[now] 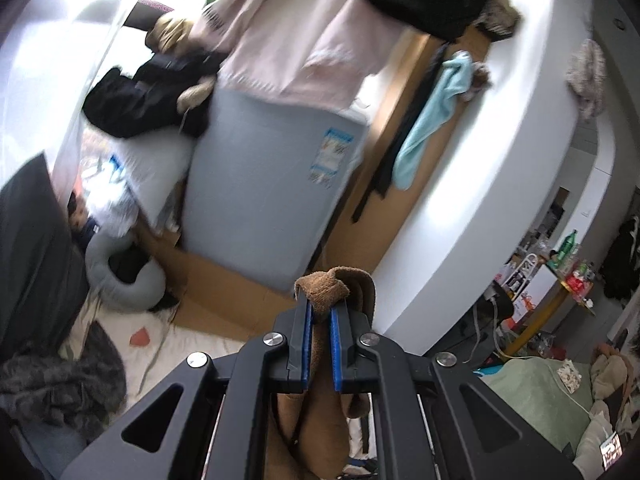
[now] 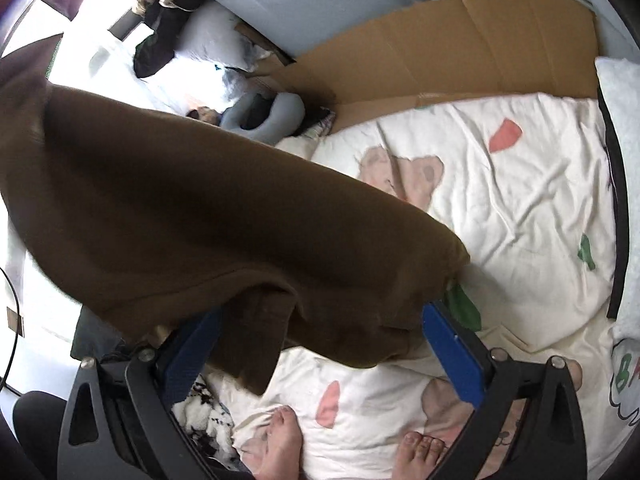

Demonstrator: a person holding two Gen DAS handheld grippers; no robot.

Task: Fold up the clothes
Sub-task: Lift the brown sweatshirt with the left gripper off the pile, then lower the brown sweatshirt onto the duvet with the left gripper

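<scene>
The left gripper [image 1: 320,320] is clamped narrow on a bunched edge of the brown garment [image 1: 326,288]; a fold of the fleecy cloth pokes out above the blue pads [image 1: 307,344], and the rest hangs down between the black arms toward the bottom of the left wrist view. In the right wrist view the right gripper [image 2: 320,344] stands wide, its blue pads [image 2: 452,352] far apart, and the same brown garment [image 2: 208,224] drapes across in front of it, raised above the bed. Its lower hem sags between the open pads; whether either pad touches the cloth cannot be told.

Beneath, at the near edge of the bed, a person's bare feet [image 2: 280,440] stand on a cream quilt [image 2: 520,208] printed with bears and coloured shapes. A grey fuzzy garment [image 1: 52,384] lies crumpled on the quilt's left side.

Farther off, flattened cardboard [image 2: 460,40] lines the far edge of the bed. A grey neck pillow [image 2: 264,114] sits at the far left corner. Beyond that stands a pale blue washing machine [image 1: 276,184] with pink clothing [image 1: 304,40] draped over its top and dark clothes [image 1: 148,96] heaped beside it. A light blue towel [image 1: 432,120] hangs against the wall to its right.
</scene>
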